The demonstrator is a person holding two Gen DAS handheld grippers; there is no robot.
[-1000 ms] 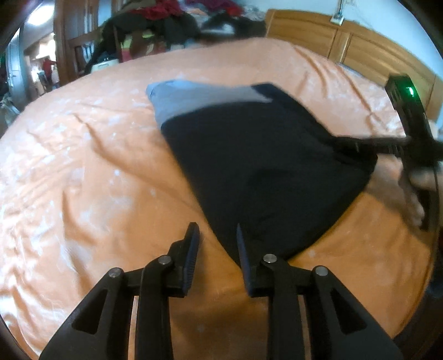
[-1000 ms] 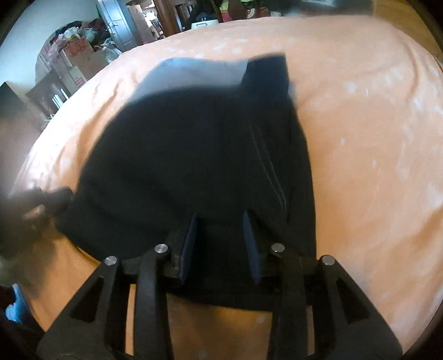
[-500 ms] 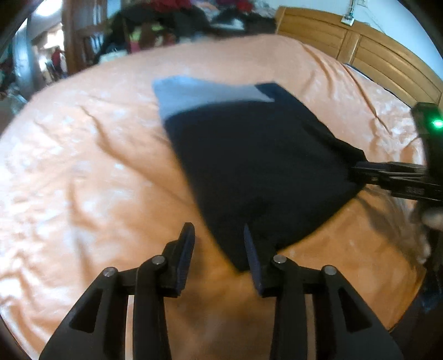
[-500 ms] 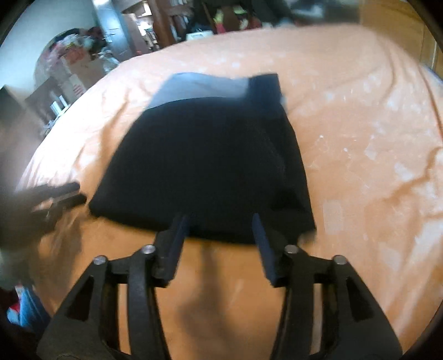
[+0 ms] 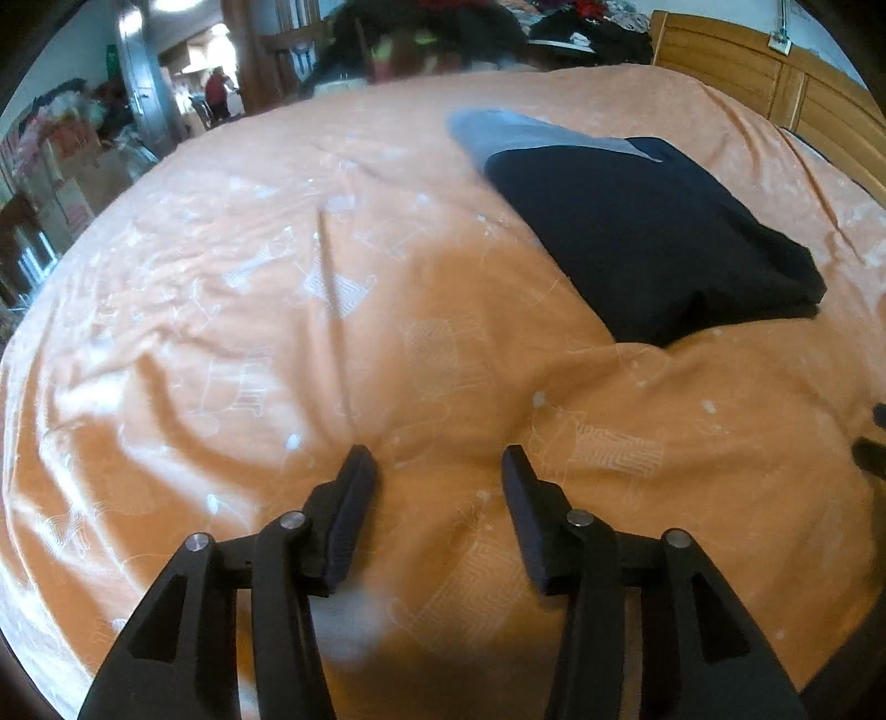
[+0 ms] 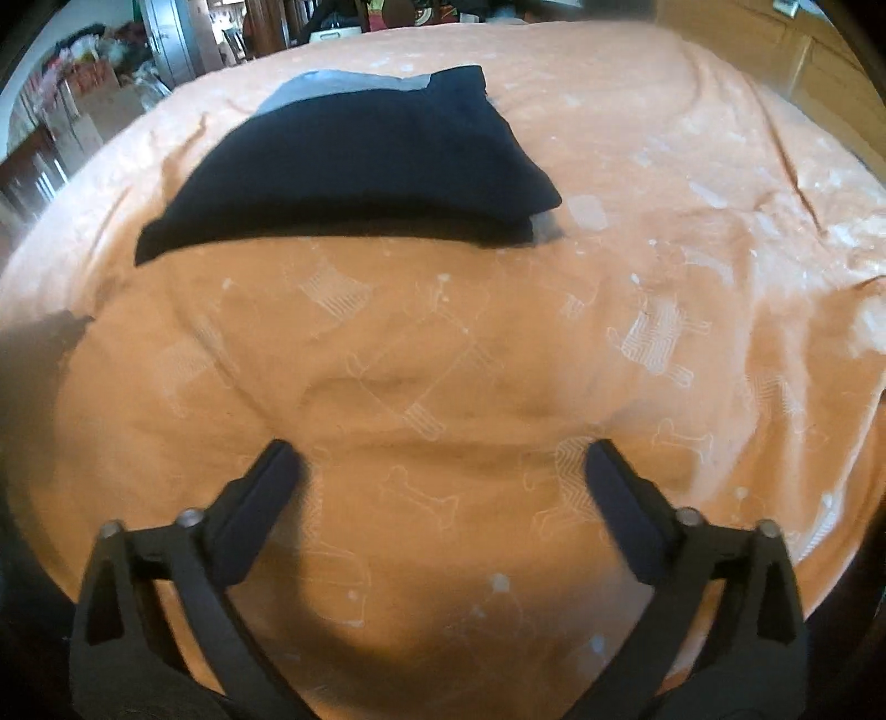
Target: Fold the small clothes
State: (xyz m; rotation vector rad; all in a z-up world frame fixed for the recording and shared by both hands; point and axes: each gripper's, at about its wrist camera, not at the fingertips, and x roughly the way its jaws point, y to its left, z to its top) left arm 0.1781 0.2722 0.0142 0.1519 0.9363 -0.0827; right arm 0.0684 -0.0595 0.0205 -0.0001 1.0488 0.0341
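A folded dark navy garment point(image 5: 653, 238) with a grey band at its far end lies flat on the orange bed cover point(image 5: 277, 332). In the right wrist view the same garment point(image 6: 365, 160) sits ahead in the upper left. My left gripper point(image 5: 437, 471) hangs open over bare cover, well short and left of the garment. My right gripper point(image 6: 443, 465) is open wide, also over bare cover, with nothing between its fingers. A dark bit of the right gripper shows at the left wrist view's right edge.
A wooden headboard point(image 5: 775, 83) runs along the right side. Piles of clothes point(image 5: 443, 27) lie beyond the bed's far edge. Boxes and clutter point(image 5: 66, 166) stand at the left by a doorway, where a person point(image 5: 216, 97) is seen far off.
Both grippers have let go of the garment and pulled back toward the bed's near edge. The garment now lies folded flat. The right gripper's jaws have spread wider.
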